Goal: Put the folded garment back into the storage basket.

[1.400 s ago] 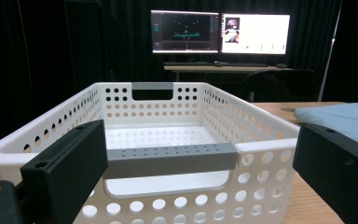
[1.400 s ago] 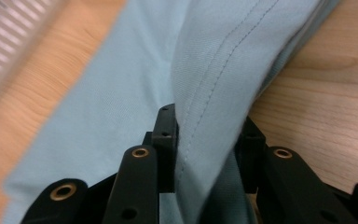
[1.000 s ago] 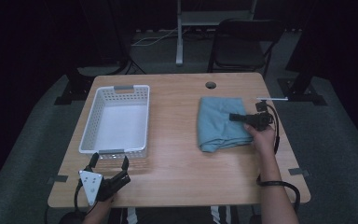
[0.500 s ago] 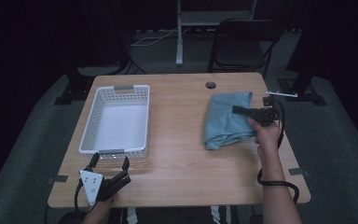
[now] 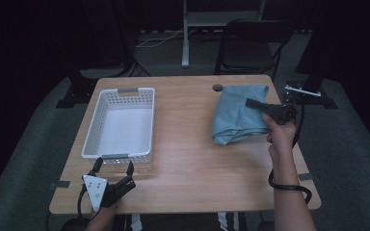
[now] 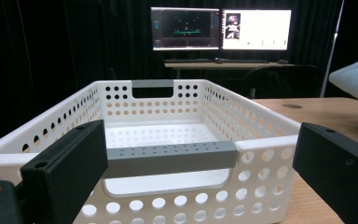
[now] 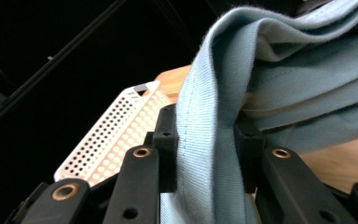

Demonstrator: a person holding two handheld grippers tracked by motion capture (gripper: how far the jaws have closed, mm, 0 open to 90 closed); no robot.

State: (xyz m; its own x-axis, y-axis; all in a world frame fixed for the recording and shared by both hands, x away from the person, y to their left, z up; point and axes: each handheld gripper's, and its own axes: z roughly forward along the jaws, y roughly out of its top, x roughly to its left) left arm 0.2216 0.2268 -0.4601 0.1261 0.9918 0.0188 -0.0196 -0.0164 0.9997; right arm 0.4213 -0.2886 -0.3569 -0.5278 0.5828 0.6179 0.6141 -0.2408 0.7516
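Observation:
A folded light-blue cloth (image 5: 236, 115) hangs partly lifted over the right side of the wooden table (image 5: 188, 159). My right gripper (image 5: 251, 103) is shut on the cloth, with a thick fold of the cloth (image 7: 205, 154) pinched between its two black jaws. A white perforated basket (image 5: 120, 122) with grey handles sits on the left half of the table. My left gripper (image 5: 112, 168) rests at the front left corner, open, its jaws pointing at the near wall of the basket (image 6: 177, 191) with nothing between them.
A round cable hole (image 5: 217, 88) lies near the table's far edge beside the cloth. A black folding chair (image 5: 250, 48) stands behind the table. Two lit monitors (image 6: 221, 28) sit on a desk far behind the basket.
My right gripper has risen and moved toward the far edge with the cloth, lifting one side off the table. The left gripper has stayed in place.

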